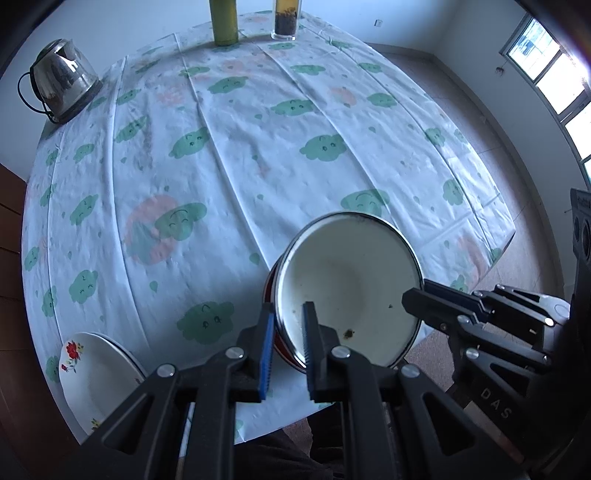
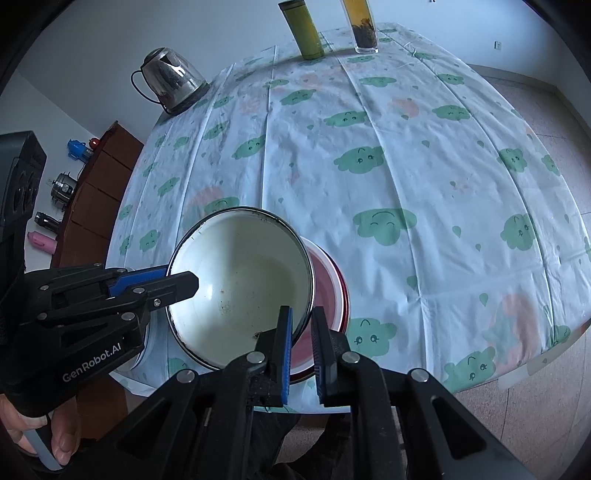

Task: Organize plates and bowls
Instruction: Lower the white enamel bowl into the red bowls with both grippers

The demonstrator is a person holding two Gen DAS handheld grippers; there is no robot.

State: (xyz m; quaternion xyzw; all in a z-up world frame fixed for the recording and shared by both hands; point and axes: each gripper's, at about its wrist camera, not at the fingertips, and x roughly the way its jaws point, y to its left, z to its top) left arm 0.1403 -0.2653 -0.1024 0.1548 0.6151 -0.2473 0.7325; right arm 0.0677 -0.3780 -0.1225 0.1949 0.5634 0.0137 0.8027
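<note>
A white enamel bowl (image 1: 351,288) (image 2: 243,280) with a dark metal rim is held tilted near the table's front edge. My left gripper (image 1: 290,314) (image 2: 181,277) is shut on its left rim. My right gripper (image 2: 301,314) (image 1: 415,291) is shut on the opposite rim. Right under the white bowl sits a red bowl (image 1: 270,284) (image 2: 327,291), mostly covered; I cannot tell whether the two touch. A white plate with red flowers (image 1: 92,373) lies at the near left edge of the table, apart from both grippers.
The cloud-patterned tablecloth (image 1: 221,166) covers a round table. At its far side stand a steel kettle (image 1: 62,81) (image 2: 170,81), a green bottle (image 1: 223,22) and a glass tumbler of tea (image 1: 284,22). A wooden cabinet (image 2: 96,192) stands left of the table.
</note>
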